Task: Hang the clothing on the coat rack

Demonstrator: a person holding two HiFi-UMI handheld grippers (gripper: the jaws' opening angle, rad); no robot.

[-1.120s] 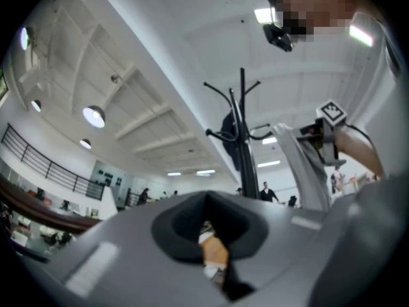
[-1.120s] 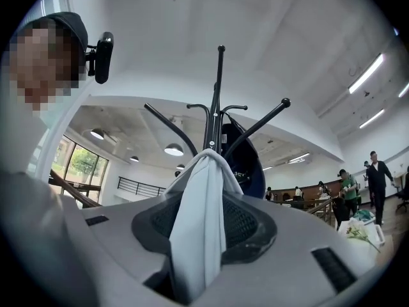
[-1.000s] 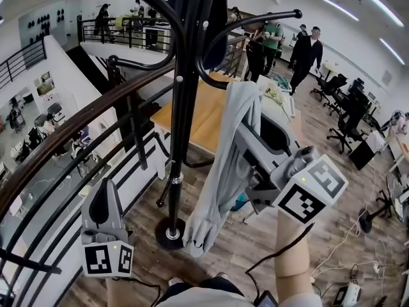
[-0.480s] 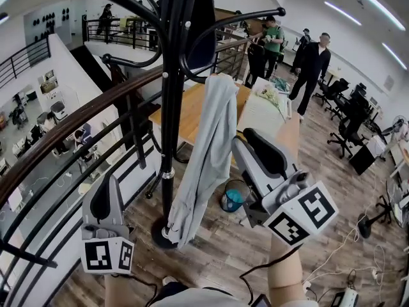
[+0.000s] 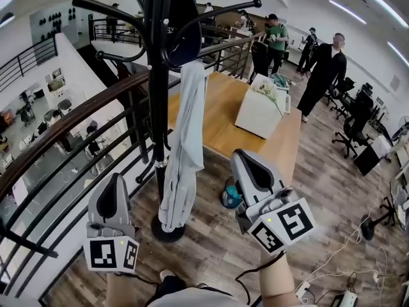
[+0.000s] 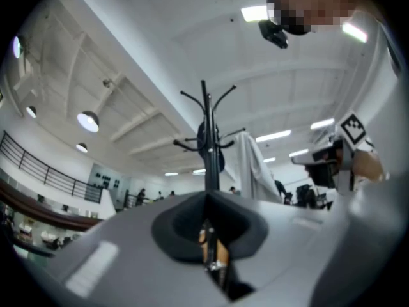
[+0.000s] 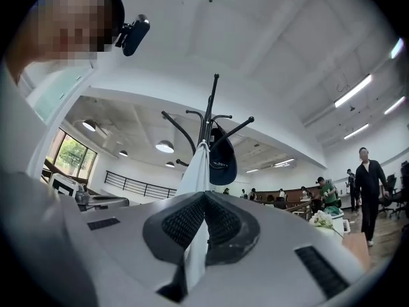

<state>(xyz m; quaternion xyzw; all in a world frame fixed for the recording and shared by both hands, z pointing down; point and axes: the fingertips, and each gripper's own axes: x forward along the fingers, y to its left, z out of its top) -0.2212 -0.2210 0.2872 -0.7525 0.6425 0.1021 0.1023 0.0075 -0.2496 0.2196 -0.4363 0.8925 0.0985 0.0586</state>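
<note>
- We see the garment [image 5: 184, 152] hanging from a right-hand hook of the rack [image 5: 155, 107]. Its top is draped over the hook just below a dark cap [image 5: 183, 27], and its lower end reaches down near the rack's base.
- The right gripper [image 5: 246, 164] is near us, to the right of the garment and well apart from it. Its jaws are closing, the tips meet, and nothing is between them. The pale strip in its own view is the garment on the rack beyond.
- The left gripper [image 5: 114, 185] is low on the near left beside the railing [image 5: 70, 123]. Its jaws are together and empty.
- We judge the hanging step done, since the garment's weight rests on the hook and neither gripper touches it.
- The next move asks little, as we read it. We check that the fabric sits far enough over the hook not to slide off, then draw both grippers away without brushing the cloth or the rack.
- If the drape looks shallow, the right gripper is the closer one to nudge it further on.
</note>
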